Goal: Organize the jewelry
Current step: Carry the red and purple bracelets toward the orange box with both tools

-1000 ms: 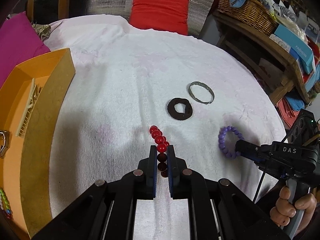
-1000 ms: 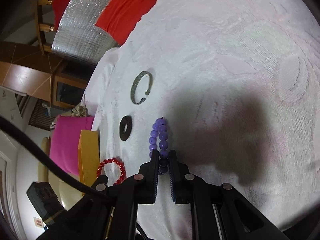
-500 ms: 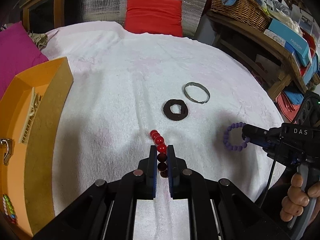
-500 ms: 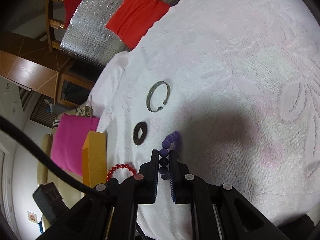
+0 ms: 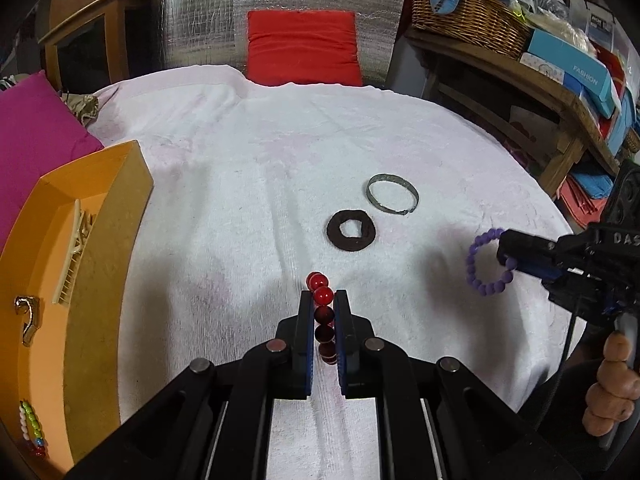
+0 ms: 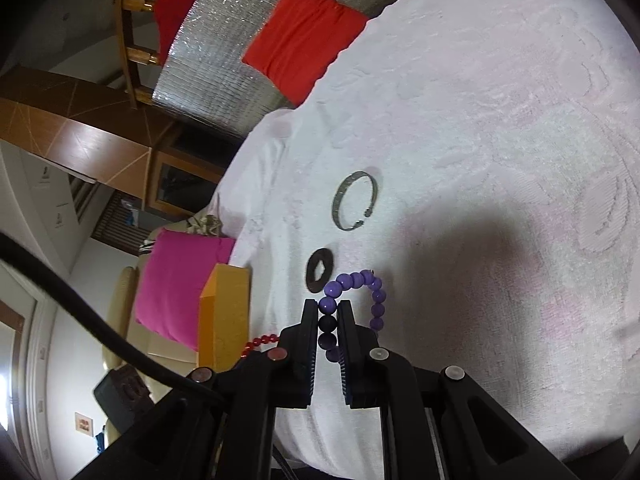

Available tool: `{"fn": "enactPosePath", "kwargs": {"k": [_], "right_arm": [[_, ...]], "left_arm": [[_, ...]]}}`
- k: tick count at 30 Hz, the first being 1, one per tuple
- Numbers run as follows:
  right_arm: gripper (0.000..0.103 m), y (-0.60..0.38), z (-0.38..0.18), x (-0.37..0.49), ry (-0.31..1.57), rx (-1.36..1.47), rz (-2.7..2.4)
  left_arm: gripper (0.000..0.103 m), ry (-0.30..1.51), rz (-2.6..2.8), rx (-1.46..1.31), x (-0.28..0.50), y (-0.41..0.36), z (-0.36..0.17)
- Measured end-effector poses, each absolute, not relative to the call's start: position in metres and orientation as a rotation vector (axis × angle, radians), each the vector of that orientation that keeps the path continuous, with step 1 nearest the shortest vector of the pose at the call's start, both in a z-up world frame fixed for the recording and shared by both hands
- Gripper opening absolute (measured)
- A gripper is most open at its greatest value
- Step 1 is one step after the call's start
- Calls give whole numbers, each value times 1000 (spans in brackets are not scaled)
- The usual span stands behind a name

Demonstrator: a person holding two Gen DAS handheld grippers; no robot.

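Two bracelets were held at once, one per gripper. The left gripper (image 5: 324, 312) was pinched on the red bead bracelet (image 5: 322, 300), with several beads caught between the pads so the strand could not slip; the loop stood clear of the white towel (image 5: 240, 200). The right gripper (image 6: 329, 320) was clamped on the purple bead bracelet (image 6: 362, 292), which hung free beside the jaws, probably lifted for carrying. The orange tray (image 5: 108, 264) lay to the left and already held a hair clip (image 5: 74, 256), so it was judged to be the destination. A metal bangle (image 5: 392, 194) and a dark ring-shaped piece (image 5: 351, 230) remained on the towel, close together but apart.
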State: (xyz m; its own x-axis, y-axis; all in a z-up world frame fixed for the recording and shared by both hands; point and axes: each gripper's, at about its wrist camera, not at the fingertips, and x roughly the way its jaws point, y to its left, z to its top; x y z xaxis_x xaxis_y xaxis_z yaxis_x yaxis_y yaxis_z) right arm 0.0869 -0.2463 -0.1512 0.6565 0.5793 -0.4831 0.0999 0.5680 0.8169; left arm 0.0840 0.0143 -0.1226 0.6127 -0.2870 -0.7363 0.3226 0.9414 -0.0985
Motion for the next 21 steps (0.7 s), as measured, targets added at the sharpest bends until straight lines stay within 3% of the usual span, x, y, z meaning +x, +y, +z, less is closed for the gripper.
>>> {"fn": "enactPosePath", "kwargs": {"k": [21], "right_arm": [[11, -269, -133, 78, 740, 994, 451]], "left_arm": [[10, 763, -363, -37, 60, 30, -100]]}}
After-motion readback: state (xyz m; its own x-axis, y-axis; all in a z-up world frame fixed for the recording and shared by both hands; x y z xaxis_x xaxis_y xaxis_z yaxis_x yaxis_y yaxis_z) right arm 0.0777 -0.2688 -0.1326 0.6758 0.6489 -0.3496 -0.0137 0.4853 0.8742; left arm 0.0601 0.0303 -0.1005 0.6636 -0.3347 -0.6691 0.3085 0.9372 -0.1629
